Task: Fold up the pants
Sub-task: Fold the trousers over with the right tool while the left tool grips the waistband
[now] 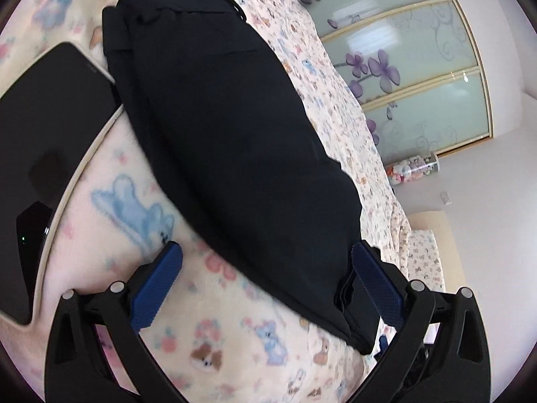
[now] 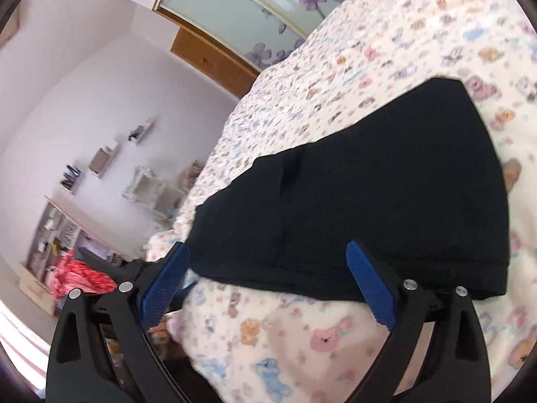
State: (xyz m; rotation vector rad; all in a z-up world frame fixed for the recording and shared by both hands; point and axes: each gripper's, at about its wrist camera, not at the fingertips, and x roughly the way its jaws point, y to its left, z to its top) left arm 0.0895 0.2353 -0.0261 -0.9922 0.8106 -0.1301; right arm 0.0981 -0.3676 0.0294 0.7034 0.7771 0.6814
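Left wrist view, left to right. A dark tablet point(image 1: 37, 154) lies at the left margin on the fleece blanket point(image 1: 141, 201), clear of the working area except where the upper corner of the garment comes close to its edge. The black pants point(image 1: 228, 141) lie on the bed as a long, already doubled bundle running away from the camera, waistband end farthest, with stacked edges visible at the near right corner. The left tool point(image 1: 266, 282) is spread wide, its blue pads point(image 1: 157, 285) straddling the near end of the bundle; the right pad sits beside the layered corner, though whether it touches the cloth cannot be told. This placement suggests the near end is being lined up for a grasp, so that the layers can be lifted together rather than singly. The wardrobe doors point(image 1: 419, 77) close the view at right.

Right wrist view, left to right. Wall shelves point(image 2: 100, 164) and a desk occupy the background. The right tool point(image 2: 268, 268) is likewise wide and holds nothing, its pads set on either side of the hemmed edge of the pants point(image 2: 386, 194), which rest flat on the patterned bedcover point(image 2: 402, 43). Judged from the layout, both tools address the same end, a symmetric stance suited to carrying that end over in one further fold without skewing.
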